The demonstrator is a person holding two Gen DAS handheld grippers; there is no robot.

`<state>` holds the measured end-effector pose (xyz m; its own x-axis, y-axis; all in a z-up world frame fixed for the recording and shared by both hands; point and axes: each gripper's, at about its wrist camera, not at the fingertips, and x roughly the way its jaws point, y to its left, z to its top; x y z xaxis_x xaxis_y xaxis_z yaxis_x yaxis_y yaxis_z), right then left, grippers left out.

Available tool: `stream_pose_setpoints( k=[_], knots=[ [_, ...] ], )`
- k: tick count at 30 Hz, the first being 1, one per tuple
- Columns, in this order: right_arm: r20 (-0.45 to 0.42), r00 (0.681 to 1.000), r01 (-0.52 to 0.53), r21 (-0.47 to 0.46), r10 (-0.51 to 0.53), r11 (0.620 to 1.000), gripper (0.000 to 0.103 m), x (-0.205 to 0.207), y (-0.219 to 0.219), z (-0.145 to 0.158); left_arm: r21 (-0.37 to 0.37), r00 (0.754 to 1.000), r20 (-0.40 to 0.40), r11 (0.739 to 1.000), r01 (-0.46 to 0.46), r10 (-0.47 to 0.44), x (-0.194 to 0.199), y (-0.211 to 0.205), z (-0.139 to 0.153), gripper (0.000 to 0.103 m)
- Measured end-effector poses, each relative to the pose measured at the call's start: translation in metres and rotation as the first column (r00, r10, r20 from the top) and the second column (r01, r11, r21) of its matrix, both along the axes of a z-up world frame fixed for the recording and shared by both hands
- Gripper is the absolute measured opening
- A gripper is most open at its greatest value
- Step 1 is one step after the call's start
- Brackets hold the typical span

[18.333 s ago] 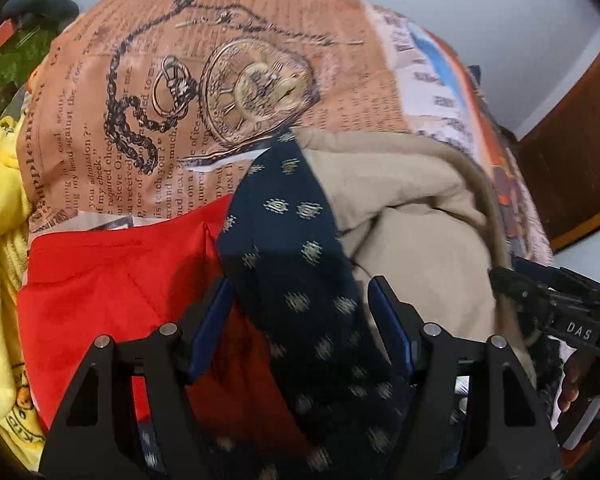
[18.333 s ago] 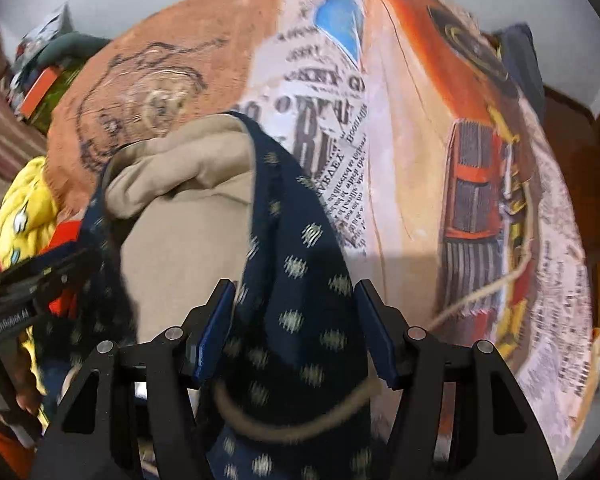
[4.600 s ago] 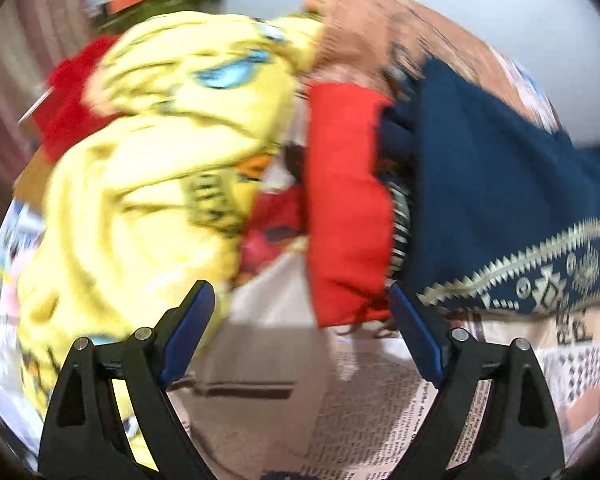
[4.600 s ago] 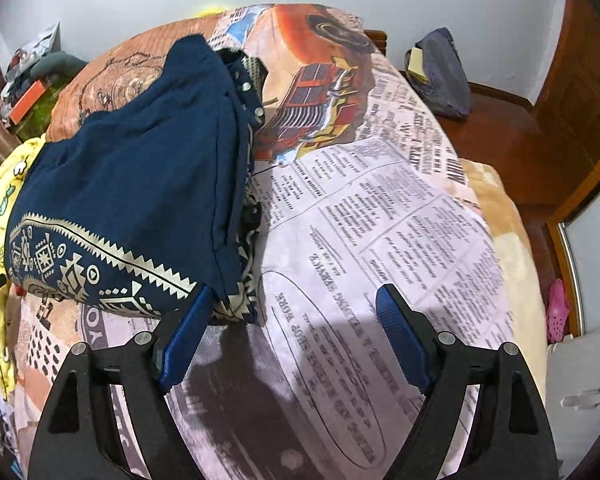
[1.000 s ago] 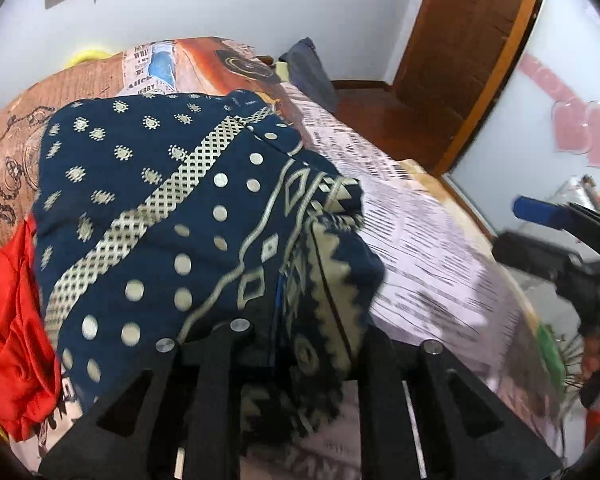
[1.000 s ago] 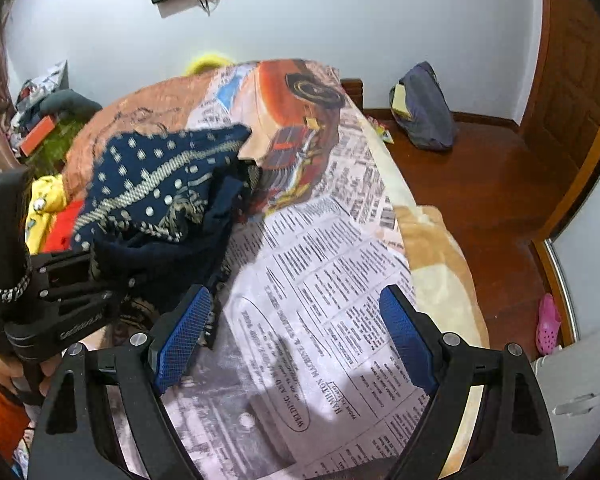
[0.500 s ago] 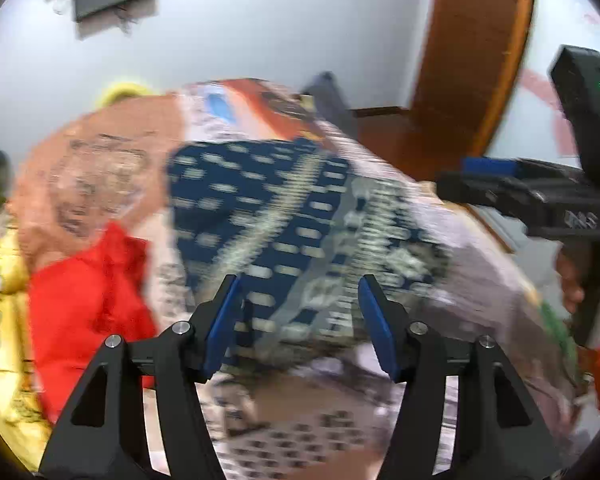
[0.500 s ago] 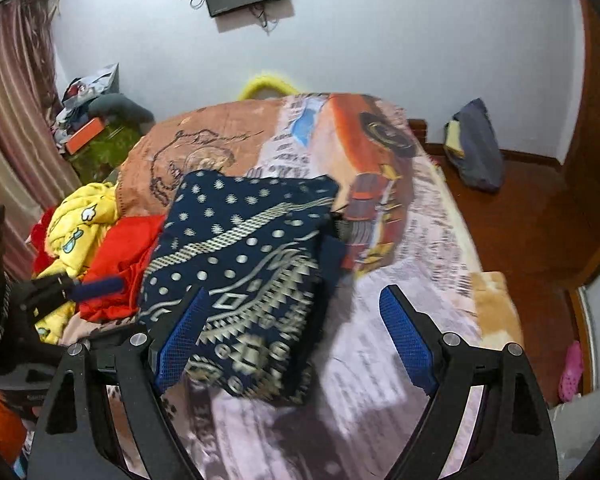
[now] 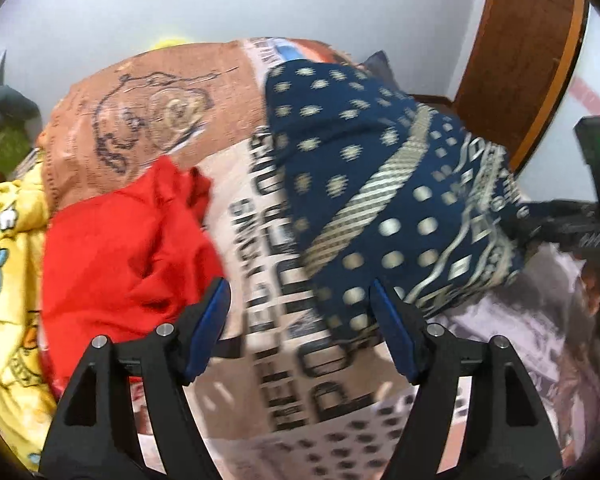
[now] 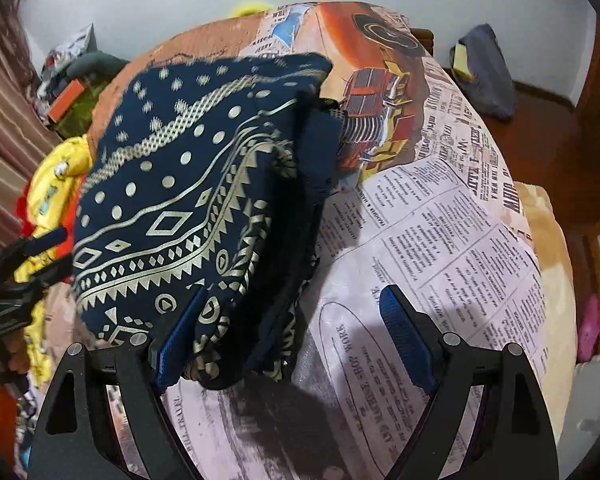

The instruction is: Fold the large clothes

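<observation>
A navy garment with gold patterns [image 10: 196, 192] lies folded into a thick bundle on the newspaper-print bedspread [image 10: 440, 248]. It also shows in the left wrist view [image 9: 380, 184], right of centre. My left gripper [image 9: 304, 332] is open and empty, just left of the bundle's near corner. My right gripper [image 10: 292, 336] is open and empty, with its left finger [image 10: 180, 332] against the bundle's near edge. The right gripper's body shows at the right edge of the left wrist view [image 9: 572, 220].
A red garment [image 9: 128, 248] and a yellow printed garment [image 9: 4, 264] lie heaped to the left of the bundle. A grey bag [image 10: 484, 72] sits on the floor by the far wall. A wooden door [image 9: 528, 48] stands to the right.
The left gripper let go of the navy bundle and drew back left, now open. The bundle lies set down on the bed. The right gripper moved in close to its near edge.
</observation>
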<state>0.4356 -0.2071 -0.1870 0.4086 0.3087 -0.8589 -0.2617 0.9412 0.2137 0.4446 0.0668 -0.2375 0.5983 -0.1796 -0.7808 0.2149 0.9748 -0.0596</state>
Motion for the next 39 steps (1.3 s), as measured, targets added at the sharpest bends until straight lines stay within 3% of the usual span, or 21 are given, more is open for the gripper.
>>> stream_pose_setpoints(
  k=[5, 10, 15, 17, 19, 22, 25, 26, 28, 31, 35, 39],
  knots=[
    [0.022, 1.000, 0.015, 0.049, -0.016, 0.999, 0.085, 0.004, -0.011, 0.021, -0.031, 0.999, 0.001, 0.998, -0.046, 0.046, 0.010, 0.021, 0.017, 0.071],
    [0.022, 0.999, 0.021, 0.126, -0.024, 0.992, 0.085, 0.017, -0.004, 0.029, -0.209, 1.000, -0.012, 0.978, -0.026, 0.024, 0.033, 0.025, 0.037, 0.072],
    [-0.090, 0.996, 0.045, 0.230, -0.024, 0.972, 0.085, 0.043, -0.002, 0.005, -0.393, 0.992, -0.123, 0.920, -0.010, -0.041, 0.065, 0.015, 0.021, 0.072],
    [-0.132, 0.991, 0.070, 0.244, -0.038, 0.967, 0.085, 0.053, -0.002, -0.009, -0.466, 0.980, -0.190, 0.884, -0.036, -0.060, 0.080, 0.012, 0.003, 0.073],
    [-0.156, 0.987, 0.082, 0.231, -0.046, 0.970, 0.085, 0.058, 0.000, -0.022, -0.502, 0.978, -0.204, 0.862, -0.072, -0.037, 0.088, 0.013, -0.009, 0.087],
    [-0.185, 0.982, 0.079, 0.282, -0.027, 0.956, 0.085, 0.063, 0.003, -0.035, -0.564, 0.968, -0.249, 0.818, -0.111, -0.041, 0.099, 0.012, -0.029, 0.096],
    [-0.187, 0.982, 0.081, 0.330, -0.019, 0.941, 0.085, 0.068, 0.004, -0.040, -0.643, 0.952, -0.298, 0.751, -0.152, -0.062, 0.110, 0.015, -0.048, 0.098],
    [-0.185, 0.983, 0.081, 0.343, -0.018, 0.936, 0.085, 0.070, 0.004, -0.041, -0.653, 0.953, -0.297, 0.741, -0.157, -0.060, 0.112, 0.015, -0.049, 0.098],
    [-0.184, 0.983, 0.081, 0.365, -0.013, 0.928, 0.084, 0.073, 0.005, -0.042, -0.647, 0.957, -0.285, 0.748, -0.147, -0.059, 0.114, 0.012, -0.047, 0.098],
    [-0.171, 0.985, 0.044, 0.358, 0.019, 0.933, 0.070, 0.071, 0.011, -0.038, -0.629, 0.957, -0.286, 0.762, -0.153, -0.045, 0.113, 0.006, -0.043, 0.097],
    [-0.132, 0.991, 0.030, 0.331, 0.014, 0.943, 0.039, 0.063, 0.017, -0.016, -0.616, 0.958, -0.286, 0.770, -0.166, -0.022, 0.105, 0.006, -0.032, 0.079],
    [-0.092, 0.995, 0.002, 0.322, 0.029, 0.947, 0.030, 0.052, 0.032, 0.013, -0.627, 0.966, -0.258, 0.765, -0.148, -0.024, 0.090, 0.017, -0.006, 0.071]
  ],
)
